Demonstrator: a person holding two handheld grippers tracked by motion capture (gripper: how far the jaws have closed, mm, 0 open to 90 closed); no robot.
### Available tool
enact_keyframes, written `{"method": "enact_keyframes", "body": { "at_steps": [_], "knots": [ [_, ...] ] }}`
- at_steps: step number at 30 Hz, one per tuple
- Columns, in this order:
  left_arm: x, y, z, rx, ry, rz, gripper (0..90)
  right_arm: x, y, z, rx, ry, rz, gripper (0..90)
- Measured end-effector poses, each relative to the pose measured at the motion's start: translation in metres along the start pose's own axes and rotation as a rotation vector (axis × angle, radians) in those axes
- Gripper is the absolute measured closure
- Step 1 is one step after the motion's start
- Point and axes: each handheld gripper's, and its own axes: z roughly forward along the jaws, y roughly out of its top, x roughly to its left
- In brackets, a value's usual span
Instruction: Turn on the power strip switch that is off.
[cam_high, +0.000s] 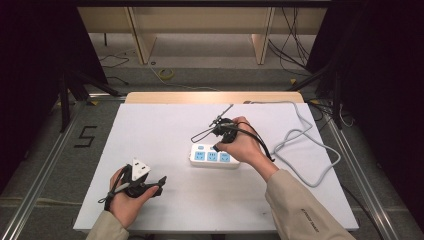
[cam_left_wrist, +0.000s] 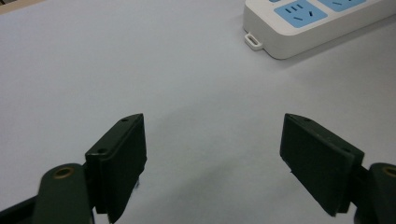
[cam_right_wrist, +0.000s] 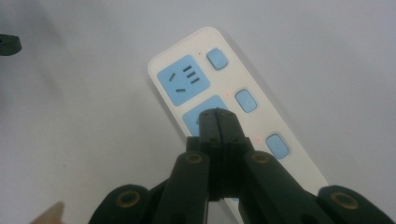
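Closed black jaws of the right gripper (cam_right_wrist: 218, 116) hover over the middle blue socket of the white plastic power strip (cam_high: 215, 156) at table centre, the left gripper (cam_left_wrist: 212, 158) gaping idle, so an off-centre press likely slides the strip.

A recording lab is indicated: a white counter (cam_high: 165, 200) is flanked by aluminium rails (cam_high: 45, 165), black curtains (cam_high: 35, 60), and loose floor cables (cam_high: 295, 45).

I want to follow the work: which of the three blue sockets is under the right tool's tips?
The middle socket of the power strip; the shut right tool covers it.
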Motion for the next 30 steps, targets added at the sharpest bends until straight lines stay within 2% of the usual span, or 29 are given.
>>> {"method": "enact_keyframes", "body": {
  "at_steps": [30],
  "knots": [
    [0.000,0.000,0.000,0.001,-0.002,0.000,22.6,-0.002,0.015,0.009,0.012,-0.005,0.009,90.0]
  ]
}}
